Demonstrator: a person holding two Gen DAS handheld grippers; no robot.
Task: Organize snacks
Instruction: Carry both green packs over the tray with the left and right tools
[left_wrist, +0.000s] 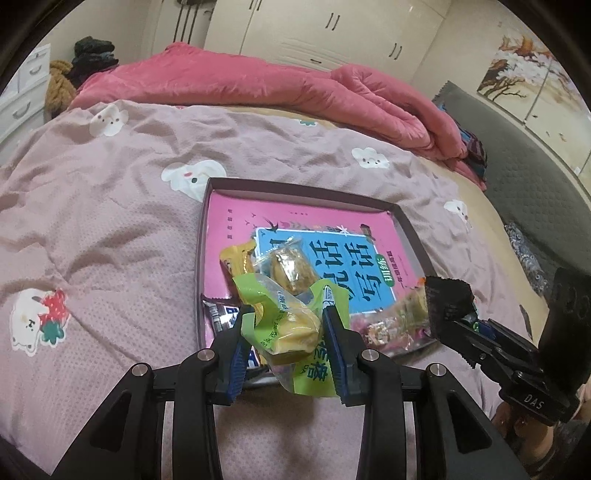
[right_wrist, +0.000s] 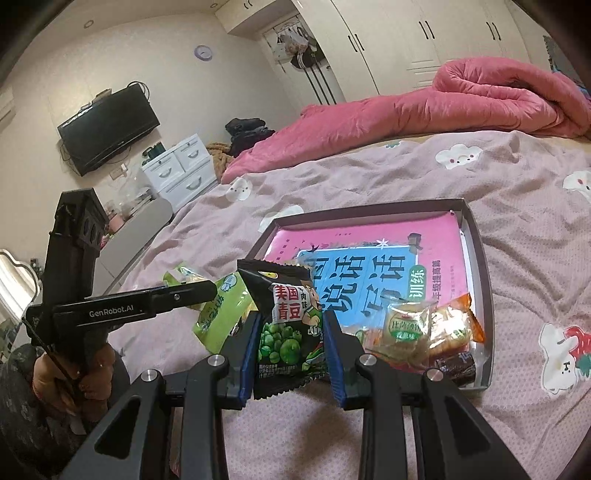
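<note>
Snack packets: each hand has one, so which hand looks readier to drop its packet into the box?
Probably left. The left hand-held gripper holds its green packet over the box already; the right hand-held gripper holds the black pea packet just outside the box's near edge.

A lime-green snack packet (left_wrist: 291, 325) and a black packet (right_wrist: 290, 328) printed with green peas sit above a dark-rimmed tray (left_wrist: 410, 236) lined by a pink-and-blue book (left_wrist: 332, 258), on a mauve bedspread (left_wrist: 110, 221) patterned with white bunnies.
</note>
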